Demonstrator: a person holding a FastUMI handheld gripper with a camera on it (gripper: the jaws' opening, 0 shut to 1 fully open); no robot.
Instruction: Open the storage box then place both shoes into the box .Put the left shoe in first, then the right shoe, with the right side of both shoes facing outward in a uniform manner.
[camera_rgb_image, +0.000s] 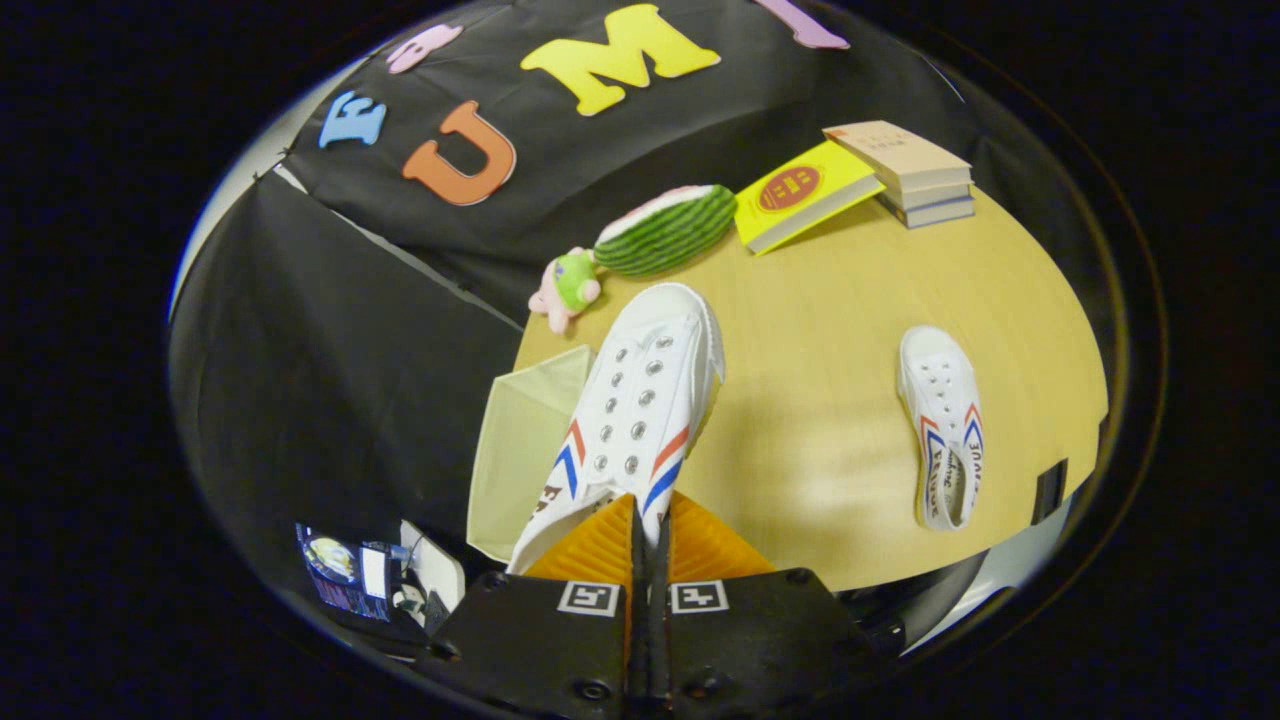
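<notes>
A white shoe (640, 400) with red and blue stripes is hanging at the frame's center, its heel edge pinched between the gripper (648, 525)'s closed orange fingers (598, 548). The pale storage box (525, 440) is sitting just left of it, at the wooden table (830, 330)'s edge. The second shoe (942, 425) is lying at right, well apart.

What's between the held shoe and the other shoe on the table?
Bare wooden tabletop, per the gripper view. The gripper is shut on the held shoe; the second shoe lies apart, nothing between them.
</notes>
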